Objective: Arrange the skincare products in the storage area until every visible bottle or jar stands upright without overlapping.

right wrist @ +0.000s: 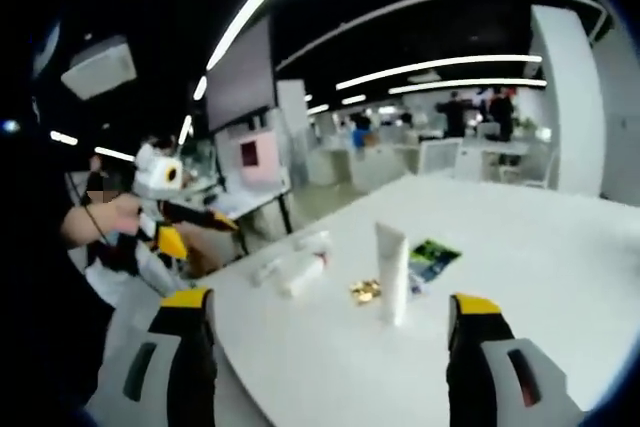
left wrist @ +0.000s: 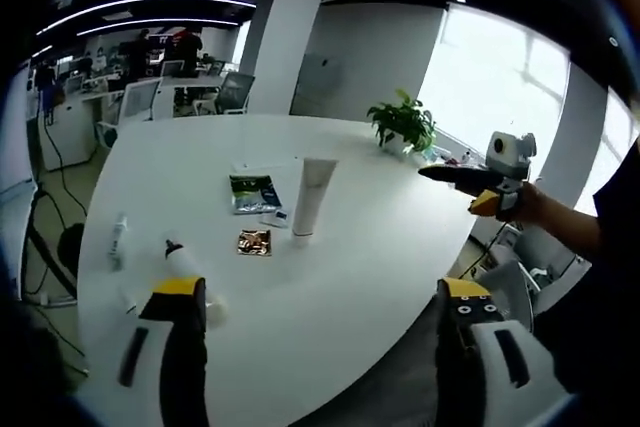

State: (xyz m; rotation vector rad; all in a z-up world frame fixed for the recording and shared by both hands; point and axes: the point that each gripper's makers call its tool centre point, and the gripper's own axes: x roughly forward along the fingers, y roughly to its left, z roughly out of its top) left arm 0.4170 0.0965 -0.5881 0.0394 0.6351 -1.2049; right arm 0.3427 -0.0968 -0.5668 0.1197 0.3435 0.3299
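Note:
A white tube (left wrist: 312, 197) stands upright on its cap near the middle of the white table (left wrist: 350, 287). Beside it lie a green-black sachet (left wrist: 252, 192) and a gold foil packet (left wrist: 254, 242). A white bottle (left wrist: 187, 269) with a dark cap lies on its side, and a small tube (left wrist: 118, 238) lies flat further left. My left gripper (left wrist: 320, 292) is open above the table's near edge, holding nothing. The right gripper (left wrist: 455, 177) hovers at the table's right side in a hand. In the right gripper view, my right gripper (right wrist: 332, 302) is open, facing the tube (right wrist: 392, 272), sachet (right wrist: 432, 255), packet (right wrist: 365, 292) and lying bottle (right wrist: 300, 275).
A potted plant (left wrist: 403, 125) stands at the table's far edge. Office chairs (left wrist: 232, 92) and desks sit beyond the table, with people in the background. The left gripper (right wrist: 210, 217), held by a hand, shows off the table's edge in the right gripper view.

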